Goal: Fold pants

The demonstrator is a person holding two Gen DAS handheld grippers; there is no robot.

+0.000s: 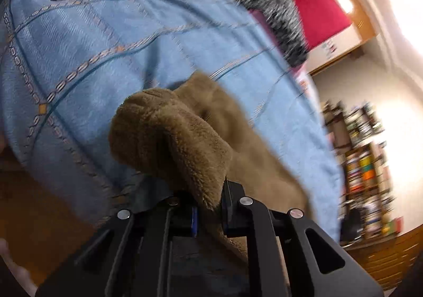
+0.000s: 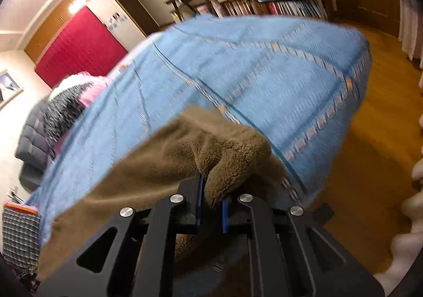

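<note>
I see one pair of brown fleece pants (image 1: 171,138) pinched by both tools. My left hand-held gripper (image 1: 208,207) is clenched on it; my right hand-held gripper (image 2: 212,201) likewise. One blue bedspread (image 1: 105,45) lies ahead of them.

My left tool (image 1: 208,207) is matte black, built from flat angular link arms with elongated cut-out slots, and four round silver pivot pins sit across its linkage. A blue strip lines the inner face of one finger. My right tool (image 2: 212,207) matches it: black links, four silver pins, blue pads (image 2: 224,215) on both fingers. At the right edge, my bare fingers (image 2: 412,207) show, blurred.
</note>
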